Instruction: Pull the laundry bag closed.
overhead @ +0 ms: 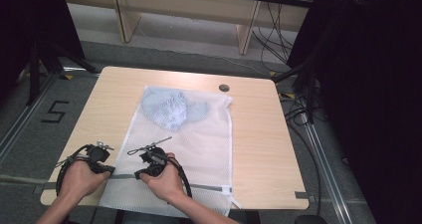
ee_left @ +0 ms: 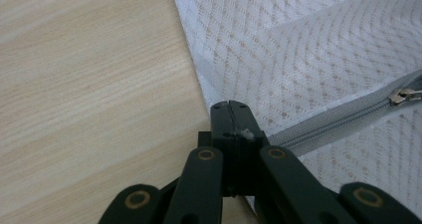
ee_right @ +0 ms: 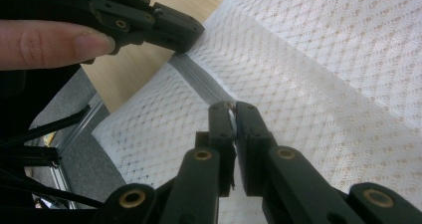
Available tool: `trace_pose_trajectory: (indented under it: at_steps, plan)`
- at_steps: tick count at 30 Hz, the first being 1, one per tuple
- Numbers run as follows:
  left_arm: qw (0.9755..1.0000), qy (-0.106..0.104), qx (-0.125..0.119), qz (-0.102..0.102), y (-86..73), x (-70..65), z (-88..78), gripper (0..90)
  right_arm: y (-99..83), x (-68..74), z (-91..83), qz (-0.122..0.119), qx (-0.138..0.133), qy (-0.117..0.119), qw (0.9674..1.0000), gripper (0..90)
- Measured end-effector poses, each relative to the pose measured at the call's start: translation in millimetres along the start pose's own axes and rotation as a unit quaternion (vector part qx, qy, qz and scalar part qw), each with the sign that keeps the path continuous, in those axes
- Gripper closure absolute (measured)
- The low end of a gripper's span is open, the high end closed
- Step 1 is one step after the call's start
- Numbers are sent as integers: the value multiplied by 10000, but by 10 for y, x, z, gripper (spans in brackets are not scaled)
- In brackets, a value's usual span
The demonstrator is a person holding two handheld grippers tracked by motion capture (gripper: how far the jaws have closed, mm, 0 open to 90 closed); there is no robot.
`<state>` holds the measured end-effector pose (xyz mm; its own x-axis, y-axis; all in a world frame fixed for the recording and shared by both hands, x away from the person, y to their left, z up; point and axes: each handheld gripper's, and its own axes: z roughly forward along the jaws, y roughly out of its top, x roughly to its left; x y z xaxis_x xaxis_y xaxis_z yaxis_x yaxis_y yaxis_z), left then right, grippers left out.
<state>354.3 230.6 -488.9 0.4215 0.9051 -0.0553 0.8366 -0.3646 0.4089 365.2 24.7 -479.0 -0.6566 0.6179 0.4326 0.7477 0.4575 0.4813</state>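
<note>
A white mesh laundry bag (overhead: 189, 149) lies flat on a pale wooden surface (overhead: 259, 134), with a blue-grey garment (overhead: 171, 109) bunched inside its far end; a grey zipper (ee_left: 343, 117) runs across the near end; the left gripper (ee_left: 231, 107) has its fingers pressed together on the bag's edge at the zipper's start; the right gripper (ee_right: 230, 107) pinches the zipper pull (ee_left: 404, 95) a little way along, fingers nearly closed; judging by this, the garment is loaded and most of the zipper appears yet to be drawn shut.
</note>
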Motion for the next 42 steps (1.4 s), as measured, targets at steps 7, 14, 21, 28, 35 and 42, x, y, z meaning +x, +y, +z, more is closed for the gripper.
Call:
trace_pose_trajectory:
  at_steps: [7, 14, 21, 28, 35, 42]
  plan:
    - [10000, 3, -1, -1, 0, -1, 0, 899, -10, -7, -24, 54, 34, -21, 10000, 871]
    - [10000, -56, -30, 12, 1, 3, 10, 899, -20, -15, -37, 85, 30, -2, 10000, 871]
    - [10000, -13, -35, 1, 1, 1, 7, 900, -27, -20, -52, 64, 18, -3, 10000, 871]
    - [10000, -46, -44, -8, 1, 0, 13, 900, -40, -25, -70, 125, 53, -6, 9999, 871]
    - [10000, 13, 0, 16, 2, -3, 1, 900, -53, -45, -90, 111, 13, 30, 9999, 871]
    - [10000, 15, -3, 14, 1, -3, 0, 900, -68, -65, -111, 158, 52, 15, 9999, 871]
